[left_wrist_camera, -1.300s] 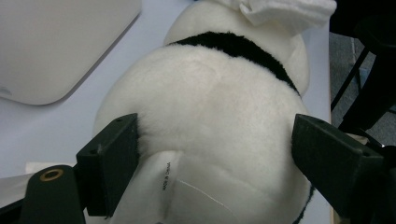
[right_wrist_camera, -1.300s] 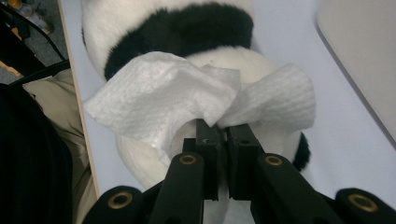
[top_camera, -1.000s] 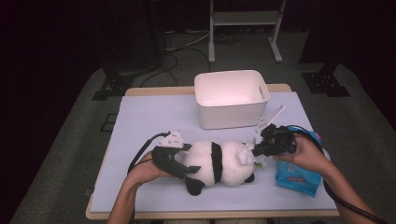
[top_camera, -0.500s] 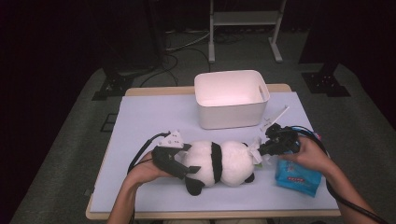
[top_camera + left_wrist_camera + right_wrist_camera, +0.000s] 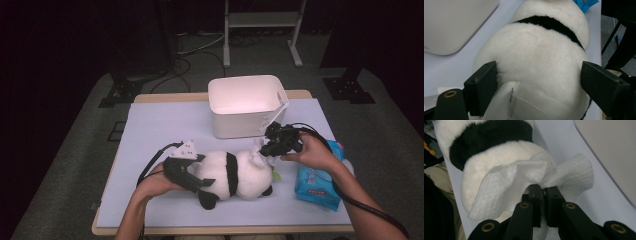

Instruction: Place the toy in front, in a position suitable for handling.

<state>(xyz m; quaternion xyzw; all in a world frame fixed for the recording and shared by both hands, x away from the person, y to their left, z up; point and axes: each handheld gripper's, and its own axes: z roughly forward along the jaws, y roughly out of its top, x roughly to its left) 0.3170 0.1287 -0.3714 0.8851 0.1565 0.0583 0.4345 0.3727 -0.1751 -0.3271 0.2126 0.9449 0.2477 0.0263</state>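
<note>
A black-and-white panda plush (image 5: 235,175) lies on its side on the pale blue table cover (image 5: 160,130). My left gripper (image 5: 192,175) is shut on the plush's white rear end. In the left gripper view its pads (image 5: 484,87) press into the fur of the panda plush (image 5: 539,57) on both sides, beside a sewn-in label. My right gripper (image 5: 267,148) is shut on a white tissue (image 5: 259,156) at the plush's head end. In the right gripper view the tissue (image 5: 506,185) drapes over the white fur above my right gripper (image 5: 543,192).
A white plastic bin (image 5: 247,105) stands just behind the plush and close to the right gripper. A blue pack of wipes (image 5: 317,182) lies under the right forearm near the table's right edge. Free room on the cover lies at the left and back left.
My right gripper has moved a little to the left and away from me with the tissue, across the plush's head end. The left gripper and the plush have stayed in place.
</note>
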